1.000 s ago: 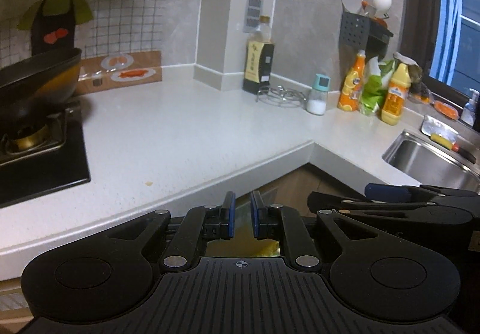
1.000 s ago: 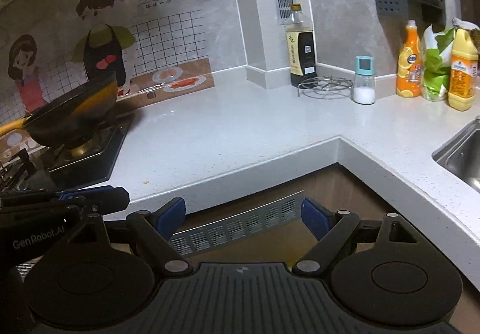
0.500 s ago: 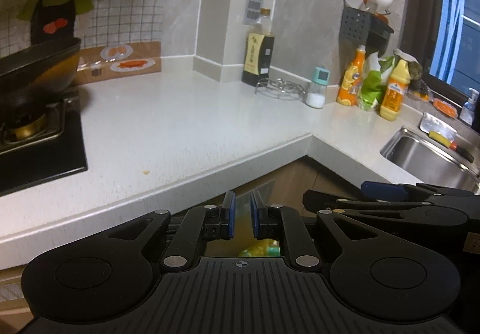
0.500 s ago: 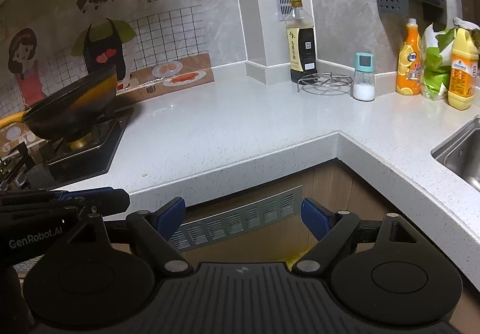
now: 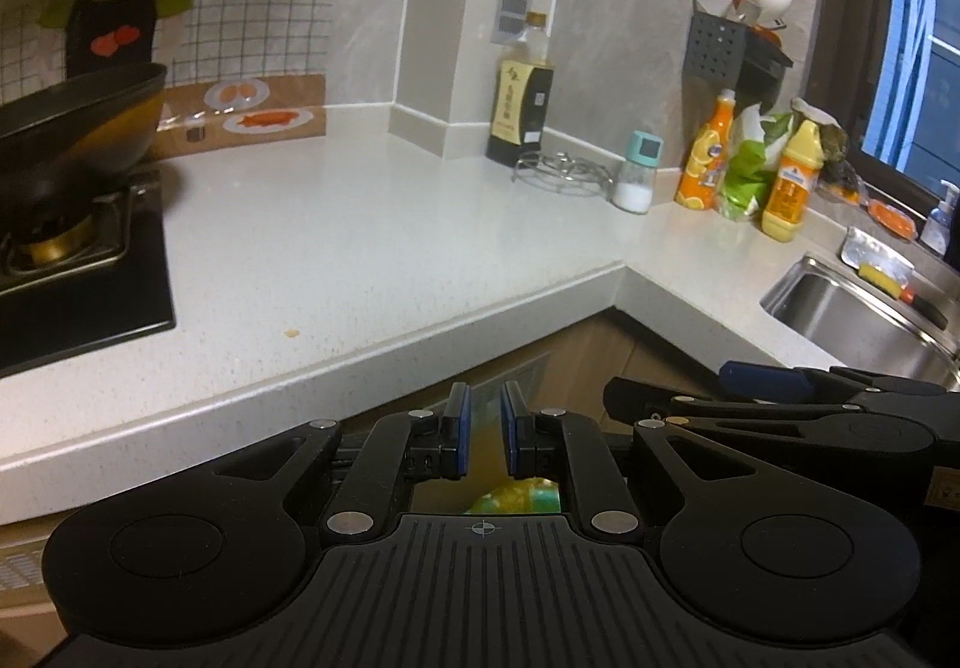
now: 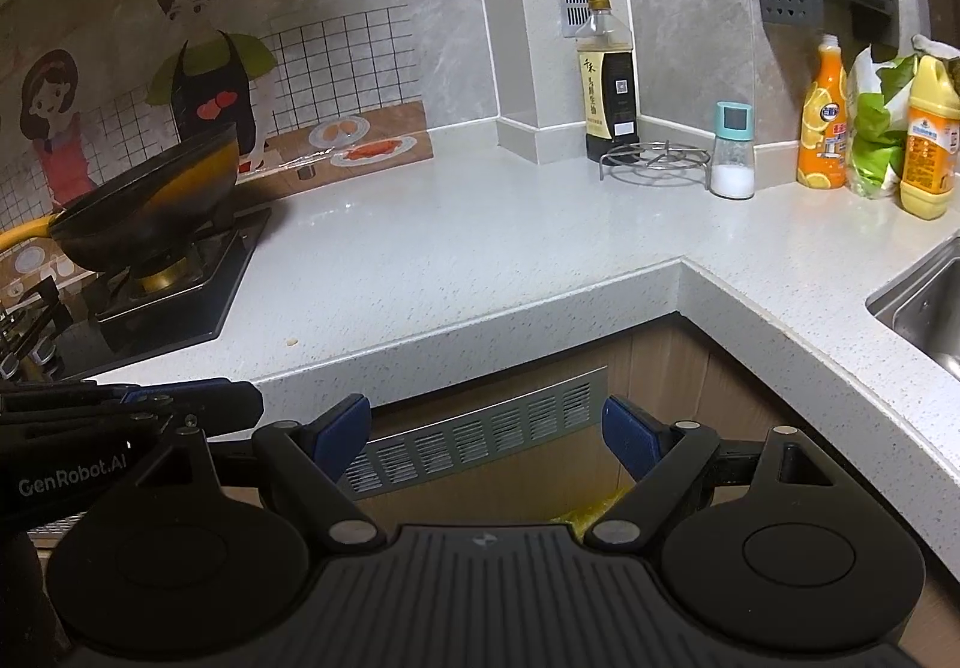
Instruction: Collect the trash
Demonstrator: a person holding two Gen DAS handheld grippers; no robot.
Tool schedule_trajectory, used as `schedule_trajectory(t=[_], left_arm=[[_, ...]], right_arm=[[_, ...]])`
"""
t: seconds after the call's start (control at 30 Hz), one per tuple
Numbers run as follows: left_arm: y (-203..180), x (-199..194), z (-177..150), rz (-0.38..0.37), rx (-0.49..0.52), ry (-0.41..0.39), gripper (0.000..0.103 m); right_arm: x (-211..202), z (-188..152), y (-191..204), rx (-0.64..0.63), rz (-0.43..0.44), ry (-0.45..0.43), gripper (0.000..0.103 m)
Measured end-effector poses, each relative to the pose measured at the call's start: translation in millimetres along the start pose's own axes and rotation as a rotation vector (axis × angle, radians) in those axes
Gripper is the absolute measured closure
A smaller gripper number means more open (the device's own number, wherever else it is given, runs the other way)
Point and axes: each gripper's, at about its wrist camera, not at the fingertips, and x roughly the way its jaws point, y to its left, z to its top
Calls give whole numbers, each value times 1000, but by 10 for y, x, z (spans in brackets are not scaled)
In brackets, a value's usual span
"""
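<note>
Both hand-held grippers sit in front of the corner of the L-shaped bench [image 5: 384, 224], below its edge, pointing slightly down. My left hand-held gripper [image 5: 485, 431] has its blue pads nearly together, a narrow slit between them; I see nothing clamped in that slit. My right hand-held gripper [image 6: 486, 428] has its blue pads wide apart, nothing between them, just the cabinet vent grille [image 6: 480, 443] behind. In the left wrist view the right hand-held gripper pokes in from the right; in the right wrist view the left one shows at the lower left.

Trash: a yellow-green crumpled bit [image 5: 516, 497] shows low down below the left gripper's pads, under the bench level; cannot tell what it lies in or on. The same yellow stuff peeks out at the bottom of the right view [image 6: 585, 512]. One small brownish crumb [image 5: 292, 332] sits on the bench near the front edge, just right of the stove [image 5: 90, 302].

Rest of bench: black wok [image 5: 78, 122] on the burner, dark sauce bottle [image 5: 520, 92] in the back corner, wire trivet [image 5: 561, 168] beside it, salt shaker [image 5: 637, 173], orange bottle [image 5: 708, 152], green bag [image 5: 747, 158], yellow bottle [image 5: 789, 182], sink [image 5: 864, 308] at right.
</note>
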Motion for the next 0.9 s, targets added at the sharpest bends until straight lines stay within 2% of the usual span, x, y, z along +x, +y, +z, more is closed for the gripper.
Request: schedule_trajectory(t=[0.9], left_arm=[[-7,64,-7,-7,-2,15,89]], right_arm=[[21,-9,-20,-1,1,2,18]])
